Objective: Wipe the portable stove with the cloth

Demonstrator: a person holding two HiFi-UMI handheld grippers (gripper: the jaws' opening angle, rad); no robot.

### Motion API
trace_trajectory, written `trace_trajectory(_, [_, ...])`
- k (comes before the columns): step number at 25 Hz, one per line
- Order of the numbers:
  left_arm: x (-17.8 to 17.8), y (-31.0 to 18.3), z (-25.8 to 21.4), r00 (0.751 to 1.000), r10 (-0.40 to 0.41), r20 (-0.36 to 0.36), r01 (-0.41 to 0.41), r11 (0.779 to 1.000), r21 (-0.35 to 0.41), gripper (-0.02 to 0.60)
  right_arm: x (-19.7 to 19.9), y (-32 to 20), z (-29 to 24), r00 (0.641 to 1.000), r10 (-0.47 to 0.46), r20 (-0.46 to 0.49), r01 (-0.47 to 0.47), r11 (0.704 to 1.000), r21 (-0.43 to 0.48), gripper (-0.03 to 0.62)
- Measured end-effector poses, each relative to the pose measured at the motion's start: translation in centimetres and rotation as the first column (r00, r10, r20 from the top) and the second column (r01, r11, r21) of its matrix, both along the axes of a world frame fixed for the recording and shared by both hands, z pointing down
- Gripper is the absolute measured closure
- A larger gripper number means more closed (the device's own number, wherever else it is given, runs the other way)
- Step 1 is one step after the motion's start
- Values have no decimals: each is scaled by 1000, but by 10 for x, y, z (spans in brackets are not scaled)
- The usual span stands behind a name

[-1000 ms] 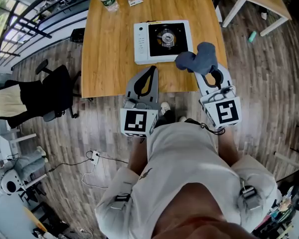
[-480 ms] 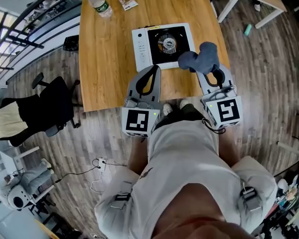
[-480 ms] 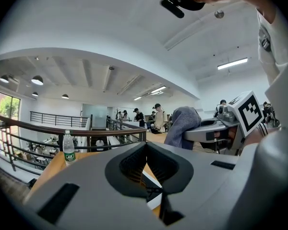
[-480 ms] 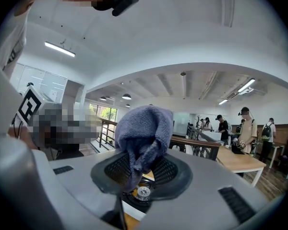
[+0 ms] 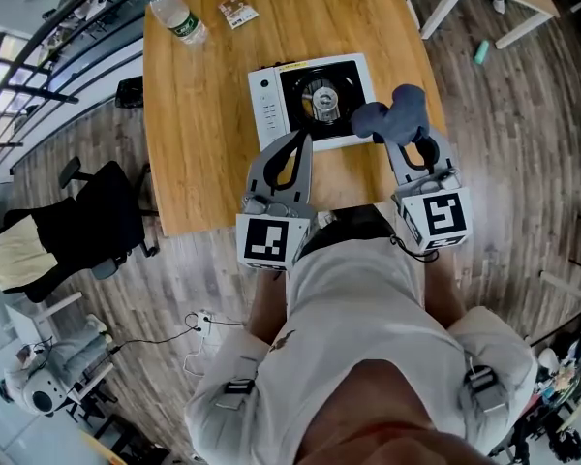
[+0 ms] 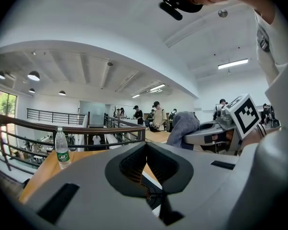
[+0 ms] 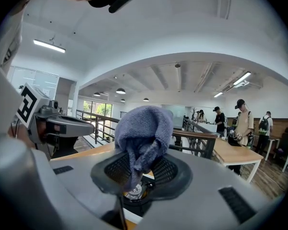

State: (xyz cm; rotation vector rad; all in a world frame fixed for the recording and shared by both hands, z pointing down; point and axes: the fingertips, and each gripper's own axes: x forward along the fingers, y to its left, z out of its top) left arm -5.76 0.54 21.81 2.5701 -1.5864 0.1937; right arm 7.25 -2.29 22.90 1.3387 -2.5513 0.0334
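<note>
Cloth [image 5: 392,112] was clamped in the right gripper [image 5: 408,141] near the stove [image 5: 315,100]; left gripper [image 5: 297,139] was closed, empty; wiping was judged not yet begun

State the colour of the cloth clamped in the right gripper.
The bunched terry cloth is greyish blue, clearest in the right gripper view.

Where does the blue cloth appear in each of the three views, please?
Head view: cloth right of centre, at the stove's near right corner.
Left gripper view: cloth right of centre, mid-height.
Right gripper view: cloth dead centre, pinched by the right gripper.
Shared landmark: the wooden table, visible in all three.
</note>
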Motion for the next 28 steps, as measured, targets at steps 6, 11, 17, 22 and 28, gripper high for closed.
trace_trajectory(6, [8, -36, 17, 1000, 4, 2, -4, 999, -46, 561, 7, -40, 14, 1000, 0, -5, 0, 999, -33, 485])
trace_trajectory(11, [25, -63, 34, 1000, 25, -3, -25, 996, -91, 561, 24, -71, 33, 999, 21, -26, -23, 997, -78, 485])
trace_trajectory(17, [38, -96, 51, 999, 48, -11, -49, 991, -127, 561, 41, -107, 52, 998, 48, -39, -52, 991, -122, 485])
trace_trajectory(22, [48, -121, 65, 999, 54, -6, -54, 988, -147, 561, 51, -130, 69, 997, 57, -54, -64, 987, -146, 485])
trace_trajectory(28, [56, -143, 86, 998, 55, -23, -59, 980, -188, 561, 52, -156, 98, 998, 55, -31, -60, 976, -208, 485])
